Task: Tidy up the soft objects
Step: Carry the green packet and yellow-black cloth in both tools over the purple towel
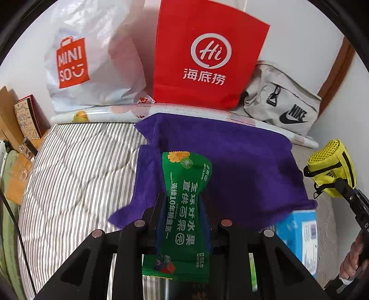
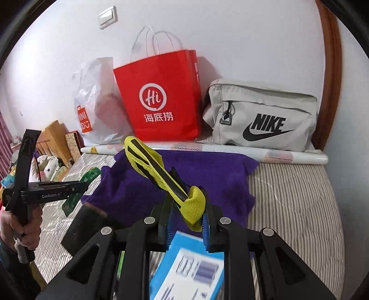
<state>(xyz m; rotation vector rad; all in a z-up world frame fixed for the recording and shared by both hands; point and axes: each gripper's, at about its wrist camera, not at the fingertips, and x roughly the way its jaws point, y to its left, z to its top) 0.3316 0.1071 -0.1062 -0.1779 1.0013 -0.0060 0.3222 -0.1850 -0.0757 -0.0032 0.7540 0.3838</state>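
Left gripper (image 1: 183, 207) fingers pinching green wipes packet (image 1: 184, 196), right gripper (image 2: 188, 219) fingers pinching yellow pouch (image 2: 161, 175), wall switch (image 2: 108, 17) only in right view

A green plastic wet-wipes packet (image 1: 184, 207) printed with white characters and fruit pictures stood upright at the centre of the left wrist view, pinched at its waist. A small yellow mesh pouch (image 2: 166, 180) with black stripes ran diagonally from centre toward upper left in the right wrist view. Behind both, a purple fleece cloth (image 1: 230, 166) lay spread, rumpled, on the striped bed.
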